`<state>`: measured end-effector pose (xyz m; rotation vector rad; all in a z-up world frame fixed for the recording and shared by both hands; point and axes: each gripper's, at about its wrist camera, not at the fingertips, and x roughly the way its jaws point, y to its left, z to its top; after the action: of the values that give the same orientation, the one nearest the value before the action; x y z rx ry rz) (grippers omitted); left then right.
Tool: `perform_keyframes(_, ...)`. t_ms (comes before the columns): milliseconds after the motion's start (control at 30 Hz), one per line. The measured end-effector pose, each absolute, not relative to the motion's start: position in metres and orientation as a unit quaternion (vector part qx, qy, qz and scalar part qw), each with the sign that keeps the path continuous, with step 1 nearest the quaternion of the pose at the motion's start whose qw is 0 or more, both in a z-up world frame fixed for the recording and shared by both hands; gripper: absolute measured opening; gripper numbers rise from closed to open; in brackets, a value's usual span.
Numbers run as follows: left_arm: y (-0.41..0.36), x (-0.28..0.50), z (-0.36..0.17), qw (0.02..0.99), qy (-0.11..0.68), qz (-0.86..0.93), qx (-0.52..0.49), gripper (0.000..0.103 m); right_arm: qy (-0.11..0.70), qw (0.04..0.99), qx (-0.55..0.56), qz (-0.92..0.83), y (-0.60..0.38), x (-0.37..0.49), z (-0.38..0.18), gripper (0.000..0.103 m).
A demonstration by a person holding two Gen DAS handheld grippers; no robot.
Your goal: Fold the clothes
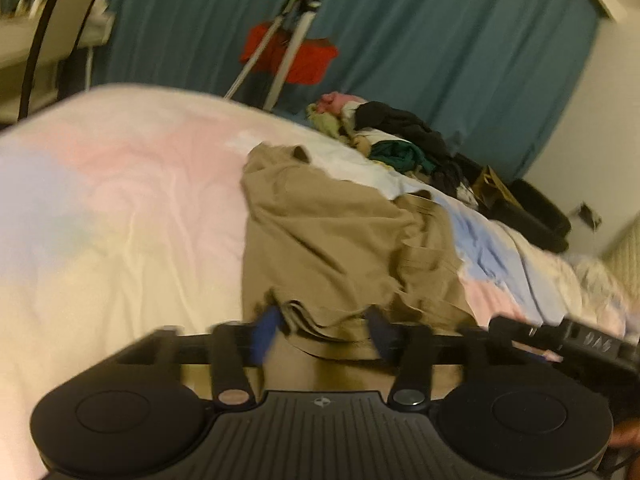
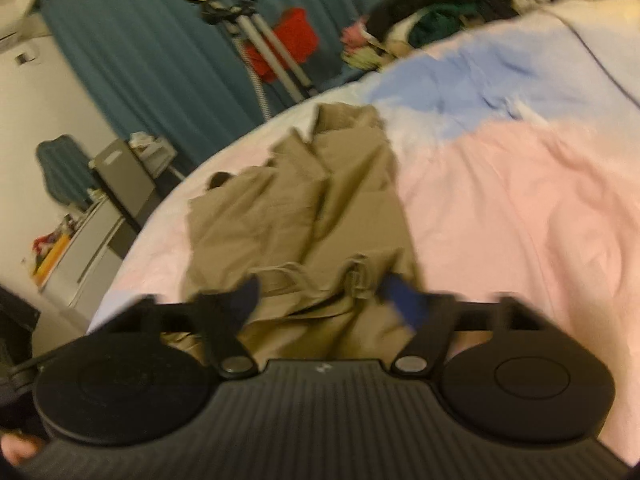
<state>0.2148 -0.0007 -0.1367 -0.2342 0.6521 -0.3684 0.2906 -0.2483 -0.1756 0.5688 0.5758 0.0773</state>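
The khaki trousers (image 1: pixel 328 240) are spread rumpled on the bed (image 1: pixel 120 200), mid-frame. Cloth edges lie between the parted fingers of the left gripper (image 1: pixel 324 330) and the right gripper (image 2: pixel 324 296). A thin pinch could slip, spoiling the fold. No writing can be read.

- Bed (image 1: pixel 120 208) w/ pastel sheet: pink, blue, cream patches.
- Teal curtain (image 1: pixel 440 40) behind bed's far edge.
- Tripod (image 1: pixel 296 40) standing in front of curtain, red thing (image 1: pixel 308 60) behind its legs.
- Grey drawer unit (image 2: pixel 120 196) off bed's left edge, by the wall.
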Motion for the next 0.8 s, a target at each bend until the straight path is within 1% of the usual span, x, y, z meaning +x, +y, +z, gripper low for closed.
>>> perform_keyframes(33,-0.004,0.21,-0.134,0.925,0.315,-0.185,-0.102,0.071,0.276,0.921,0.27,0.046,-0.245,0.286,-0.172,0.081)
perform_keyframes(100,-0.014,0.198,-0.134,0.923,0.315,-0.206,-0.08,0.078,0.275,0.925,0.257,0.06,-0.236,0.277,-0.168,0.081)
perform_keyframes(133,-0.02,0.195,-0.138,0.921,0.32,-0.212,-0.07,0.078,0.276,0.927,0.247,0.064,-0.232,0.273,-0.168,0.081)
perform_keyframes(167,-0.025,0.192,-0.142,0.918,0.325,-0.218,-0.06,0.078,0.279,0.928,0.236,0.067,-0.227,0.27,-0.169,0.077)
perform_keyframes(200,-0.031,0.19,-0.146,0.916,0.33,-0.224,-0.05,0.078,0.287,0.929,0.223,0.069,-0.223,0.269,-0.172,0.071)
perform_keyframes(233,-0.035,0.189,-0.149,0.914,0.333,-0.226,-0.042,0.077,0.298,0.929,0.207,0.07,-0.217,0.269,-0.176,0.058)
perform_keyframes(267,-0.037,0.192,-0.152,0.916,0.333,-0.221,-0.038,0.077,0.306,0.93,0.191,0.068,-0.213,0.269,-0.179,0.048)
perform_keyframes(333,-0.041,0.197,-0.157,0.919,0.332,-0.21,-0.03,0.077,0.317,0.933,0.16,0.066,-0.204,0.272,-0.186,0.038)
perform_keyframes(433,-0.047,0.205,-0.164,0.923,0.331,-0.194,-0.019,0.077,0.316,0.935,0.148,0.062,-0.2,0.282,-0.195,0.037)
perform_keyframes(500,-0.051,0.21,-0.169,0.926,0.33,-0.183,-0.011,0.077,0.308,0.937,0.158,0.054,-0.201,0.291,-0.2,0.035)
perform_keyframes(567,-0.055,0.216,-0.173,0.928,0.329,-0.173,-0.002,0.077,0.297,0.938,0.173,0.046,-0.203,0.299,-0.205,0.035)
perform_keyframes(700,-0.053,0.209,-0.164,0.931,0.323,-0.17,-0.005,0.076,0.287,0.944,0.16,0.038,-0.198,0.303,-0.204,0.035)
perform_keyframes(800,-0.051,0.202,-0.155,0.932,0.319,-0.168,-0.012,0.076,0.285,0.946,0.149,0.033,-0.196,0.292,-0.194,0.037)
